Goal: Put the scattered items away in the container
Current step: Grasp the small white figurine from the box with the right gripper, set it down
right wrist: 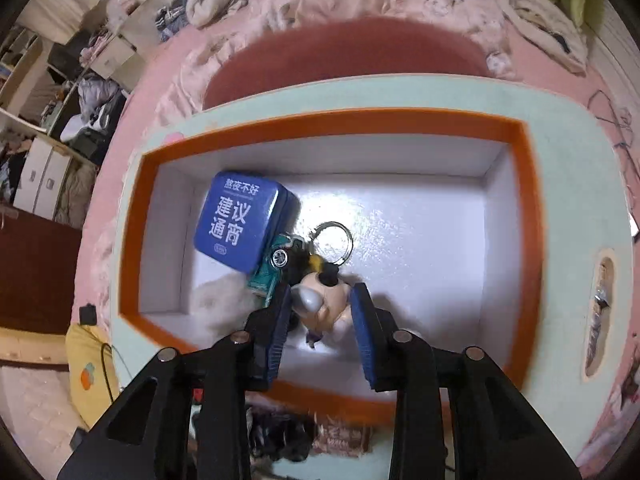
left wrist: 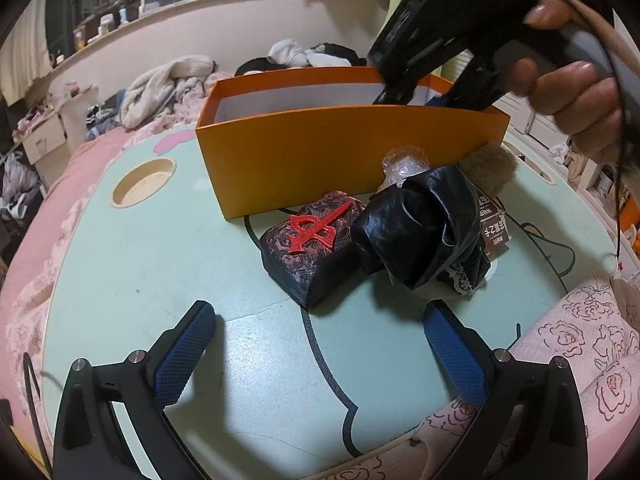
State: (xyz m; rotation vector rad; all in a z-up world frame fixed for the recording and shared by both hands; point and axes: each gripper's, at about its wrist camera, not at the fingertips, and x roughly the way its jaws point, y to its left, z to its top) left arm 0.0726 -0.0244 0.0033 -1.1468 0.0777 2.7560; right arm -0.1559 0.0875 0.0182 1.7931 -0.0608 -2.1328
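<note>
An orange box (left wrist: 320,160) with a white inside (right wrist: 420,240) stands on the mint-green table (left wrist: 160,280). In front of it lie a dark block with a red emblem (left wrist: 312,244), a crumpled black leather piece (left wrist: 424,224), a clear plastic wrap (left wrist: 404,162), a brown fuzzy item (left wrist: 488,168) and a brown packet (left wrist: 494,228). My left gripper (left wrist: 320,352) is open and empty, just short of the block. My right gripper (right wrist: 322,312) is inside the box, its jaws around a small figure keychain (right wrist: 324,296); the gap looks partly open. A blue tin (right wrist: 244,220) and a teal toy car (right wrist: 276,264) lie in the box.
The table sits on a pink bed with floral bedding (left wrist: 588,340). A round cup recess (left wrist: 144,182) is at the table's left. Clothes (left wrist: 168,88) are piled behind the box. A slot in the table holds a knife-like object (right wrist: 600,312).
</note>
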